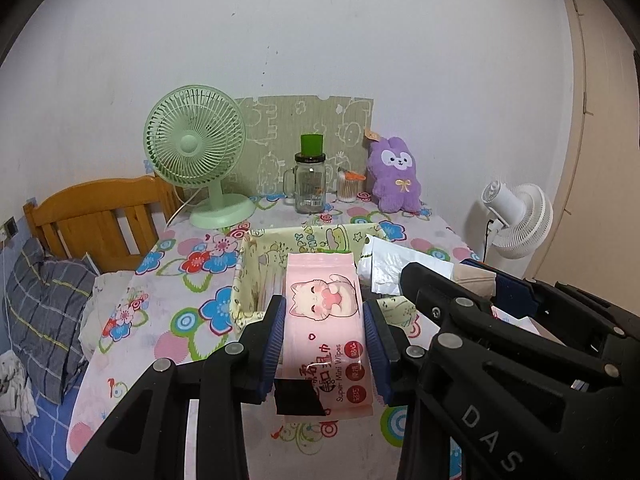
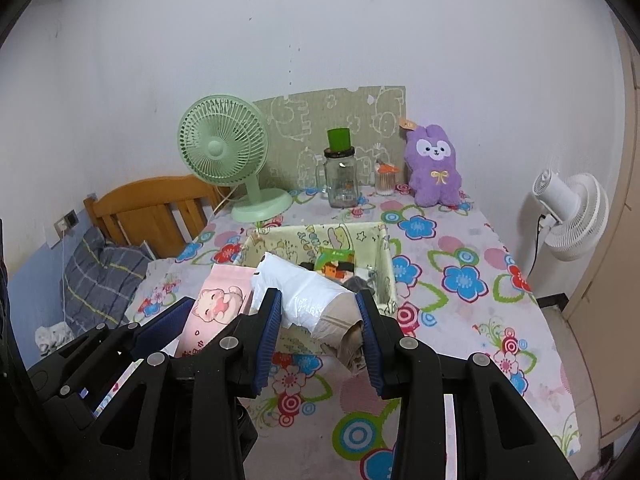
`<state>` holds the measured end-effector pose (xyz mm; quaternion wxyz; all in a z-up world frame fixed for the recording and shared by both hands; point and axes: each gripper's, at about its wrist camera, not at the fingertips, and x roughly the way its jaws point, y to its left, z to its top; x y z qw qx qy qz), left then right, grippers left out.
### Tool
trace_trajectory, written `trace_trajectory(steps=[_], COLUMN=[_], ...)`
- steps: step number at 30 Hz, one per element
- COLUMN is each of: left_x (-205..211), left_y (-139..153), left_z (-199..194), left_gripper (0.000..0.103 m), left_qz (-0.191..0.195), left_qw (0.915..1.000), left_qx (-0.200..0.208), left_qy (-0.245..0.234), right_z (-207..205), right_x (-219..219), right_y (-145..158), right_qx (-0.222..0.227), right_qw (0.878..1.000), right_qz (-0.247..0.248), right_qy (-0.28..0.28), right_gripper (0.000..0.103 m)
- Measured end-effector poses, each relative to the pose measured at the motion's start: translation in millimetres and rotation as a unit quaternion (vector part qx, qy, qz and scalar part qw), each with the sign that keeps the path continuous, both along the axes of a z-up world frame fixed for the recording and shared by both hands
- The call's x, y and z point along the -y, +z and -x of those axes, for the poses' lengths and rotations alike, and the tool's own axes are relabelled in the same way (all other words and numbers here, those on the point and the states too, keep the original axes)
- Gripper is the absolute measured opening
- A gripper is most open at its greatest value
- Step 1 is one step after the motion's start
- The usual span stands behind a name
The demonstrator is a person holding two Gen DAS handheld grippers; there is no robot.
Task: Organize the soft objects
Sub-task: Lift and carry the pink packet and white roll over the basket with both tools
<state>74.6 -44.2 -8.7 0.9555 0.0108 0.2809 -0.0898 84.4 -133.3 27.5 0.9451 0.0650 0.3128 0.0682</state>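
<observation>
Left gripper [image 1: 325, 344]: its blue-padded fingers [image 1: 275, 336] were clamped on both long sides of a pink wipes pack [image 1: 326, 320], which hung above the counter [image 1: 168, 320] just in front of the fabric bin [image 1: 244, 280].
Right gripper [image 2: 318, 332]: its fingers [image 2: 269, 332] were closed on a white plastic bundle [image 2: 304, 292] with a beige cloth end; the bundle lay slantwise between the pads, its white end reaching over the bin's near rim.
Wipes pack: pink, printed with a cartoon cat and the words "Super Mini Wipes", a black patch at its near end; its far end overlapped the bin's near wall.
Fabric bin: pale yellow with cartoon print, open-topped, set about mid-counter; the right wrist view showed a green packet [image 2: 336, 260] and some dark items inside, too small to tell.
Counter: covered with a bright flowered cloth.
Far edge of the counter: a green desk fan [image 1: 196, 148] towards the left corner, a glass jar [image 1: 309, 184] with a green cap in the middle, a small clear holder of cotton swabs [image 1: 347, 188] beside it, and a purple plush bunny [image 1: 394, 180] towards the right corner, all upright against a printed board [image 1: 280, 128].
Beyond the left edge: a wooden headboard [image 1: 92, 216] and a grey plaid pillow [image 1: 44, 304].
Beyond the right edge: a white fan [image 1: 516, 220] on the floor.
</observation>
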Motion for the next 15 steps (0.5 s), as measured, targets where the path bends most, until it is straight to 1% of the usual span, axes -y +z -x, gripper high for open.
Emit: trace_trajectory(steps=[15], left_x=[4.5], left_y=[6.0], left_z=[-25.0], left_gripper=[0.039], left_qz=[0.002], left_qw=[1.0], left_qx=[0.006], left_qy=[-0.001], right_z=[-28.8], right_x=[6.5], right_y=[5.6], right_qx=[0.006], right_qw=[1.0], right_qz=[-0.001], right_qy=[-0.005], right_gripper=[0.041])
